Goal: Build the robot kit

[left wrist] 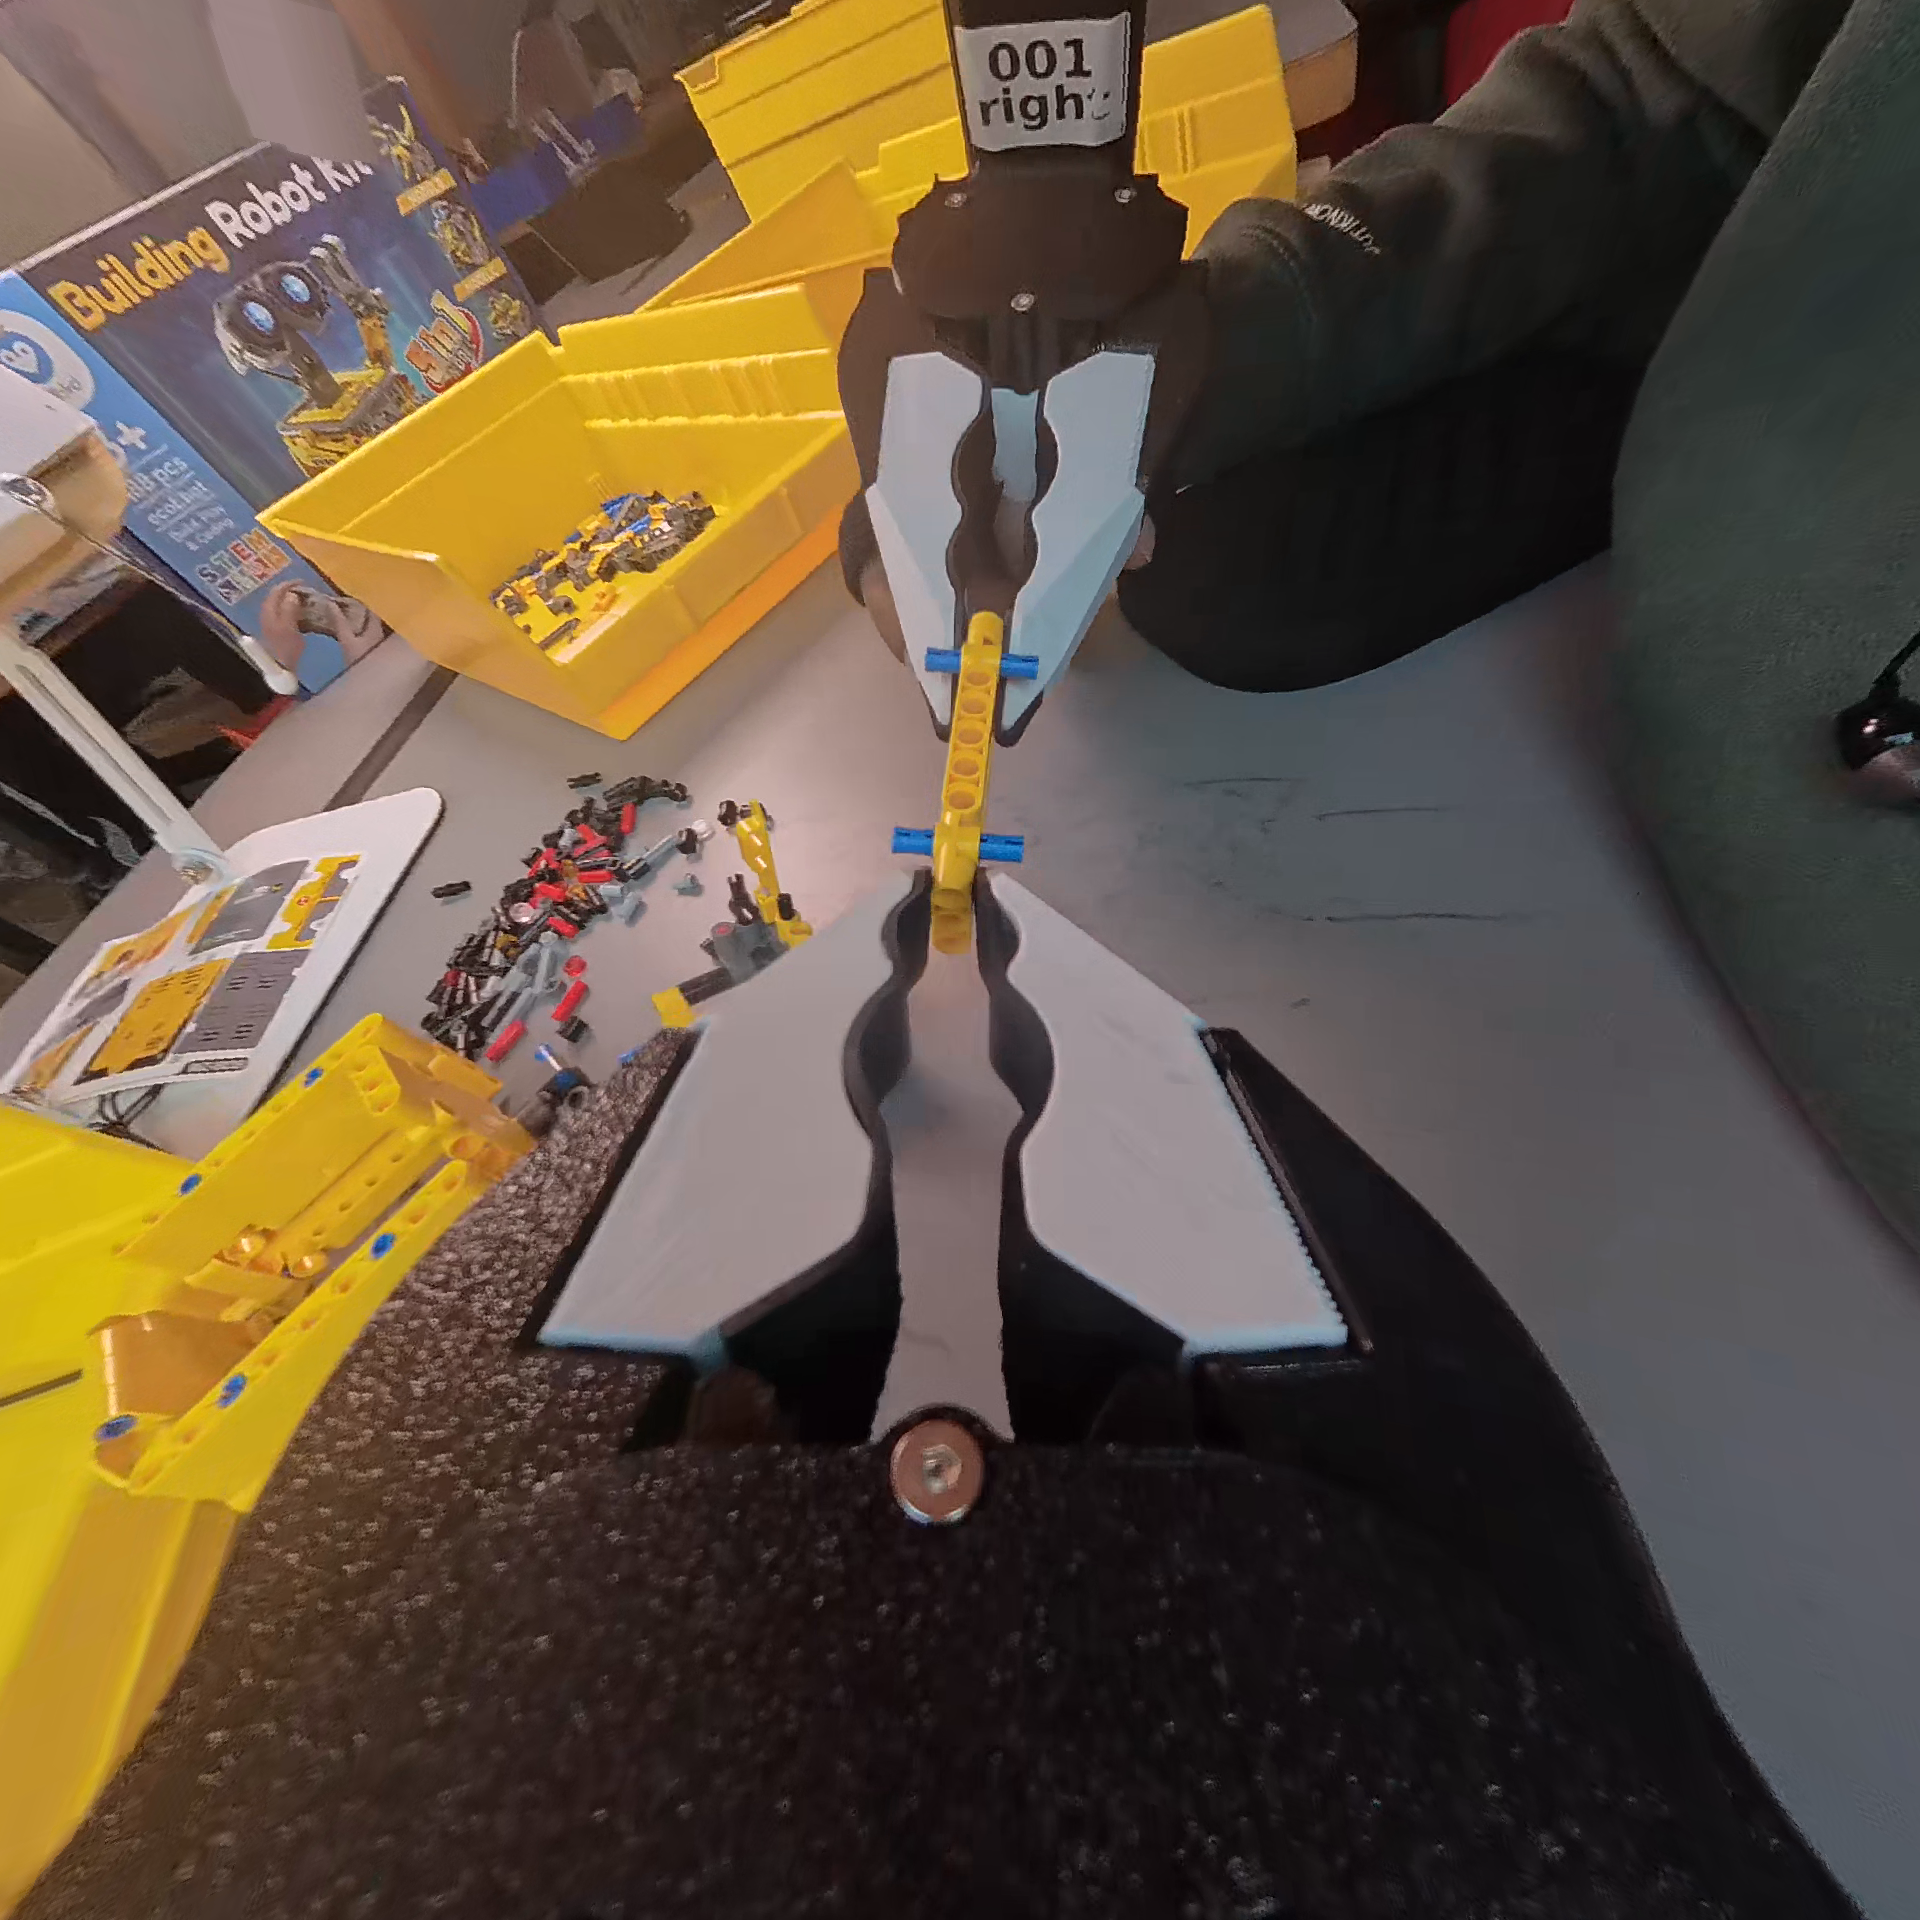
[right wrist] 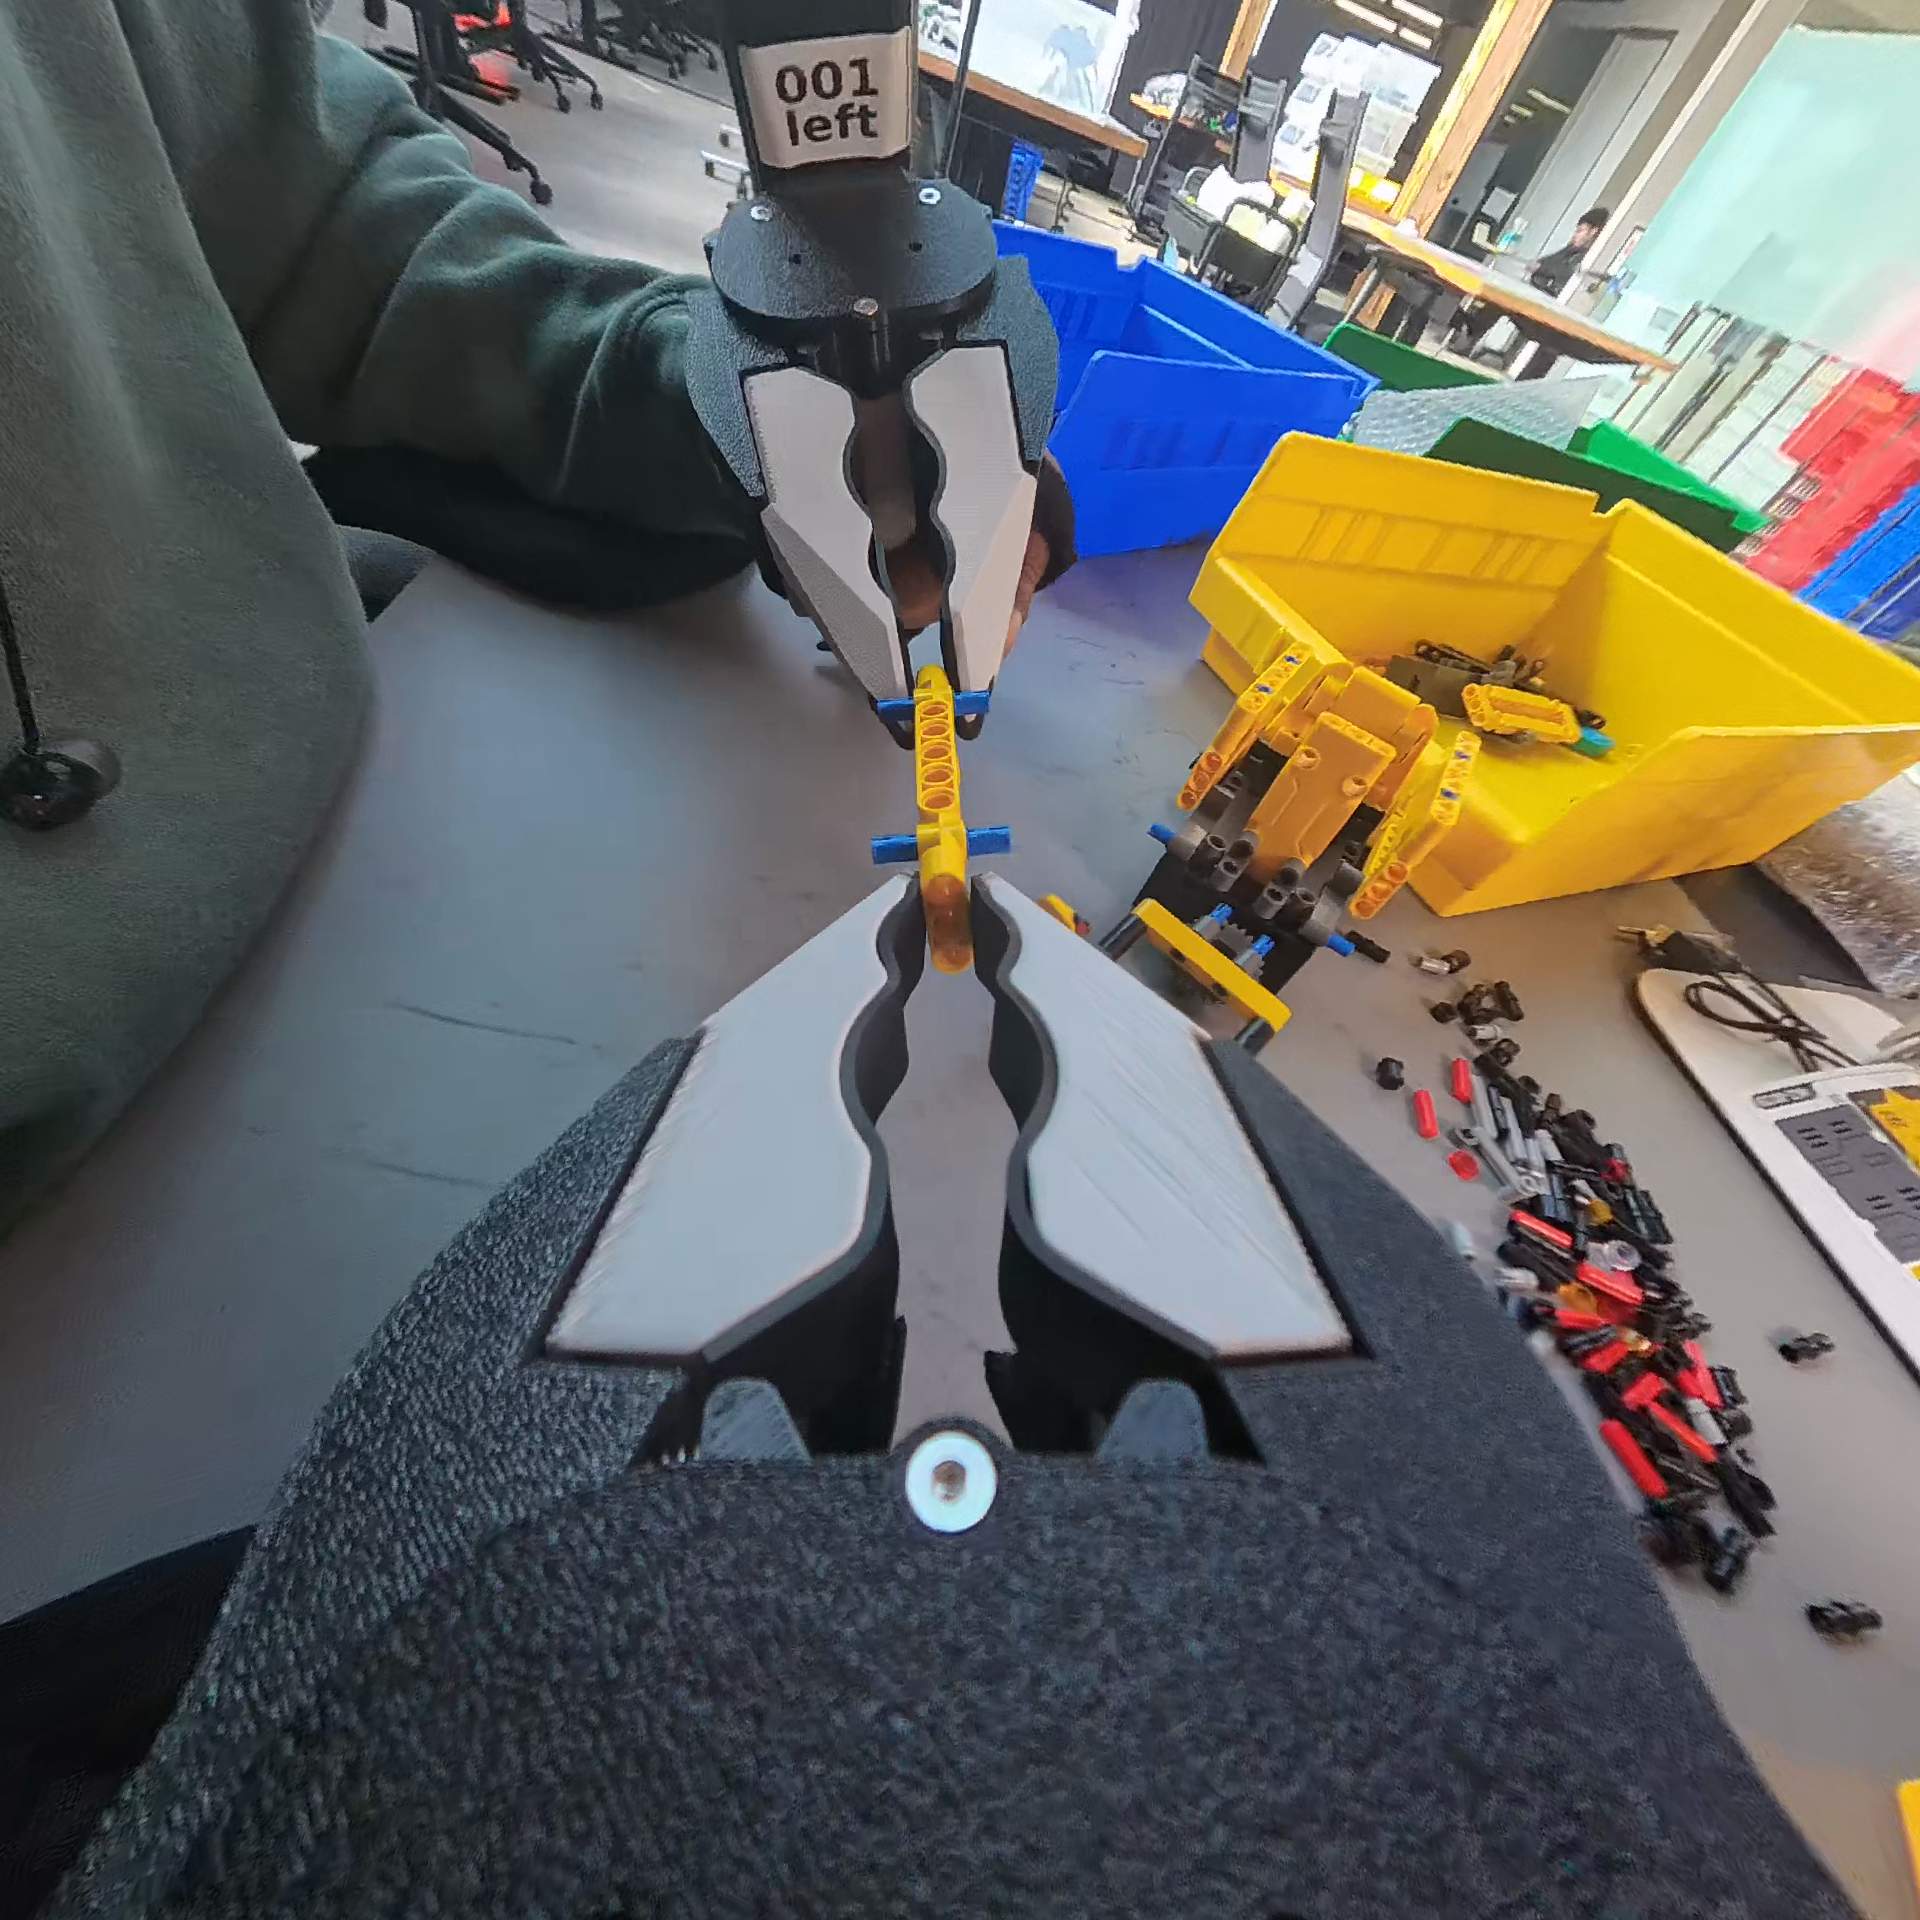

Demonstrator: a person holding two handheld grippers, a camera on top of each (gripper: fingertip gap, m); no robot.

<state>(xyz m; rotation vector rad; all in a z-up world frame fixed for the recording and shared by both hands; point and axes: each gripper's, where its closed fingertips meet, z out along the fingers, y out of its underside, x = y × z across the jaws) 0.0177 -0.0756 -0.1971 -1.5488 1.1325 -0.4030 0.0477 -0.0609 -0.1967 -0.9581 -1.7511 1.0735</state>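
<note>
A yellow holed beam (left wrist: 966,769) with a blue pin (left wrist: 906,842) through each end hangs above the grey table (left wrist: 1351,831). My left gripper (left wrist: 951,909) is shut on its near end. My right gripper (left wrist: 982,665) faces it and is shut on the far end. In the right wrist view the same beam (right wrist: 935,779) runs from my right gripper (right wrist: 945,920) to my left gripper (right wrist: 935,698), with a blue pin (right wrist: 992,836) just past my fingertips. A sleeved hand holds each gripper.
A pile of small black, red and grey parts (left wrist: 551,935) (right wrist: 1600,1278) lies on the table. A partly built yellow model (right wrist: 1320,800) stands by a yellow bin (right wrist: 1558,665). More yellow bins (left wrist: 582,488), a blue kit box (left wrist: 260,343), an instruction booklet (left wrist: 208,956) and blue bins (right wrist: 1174,395) surround it. Some 4 centimeters of space lies between my two pairs of fingers.
</note>
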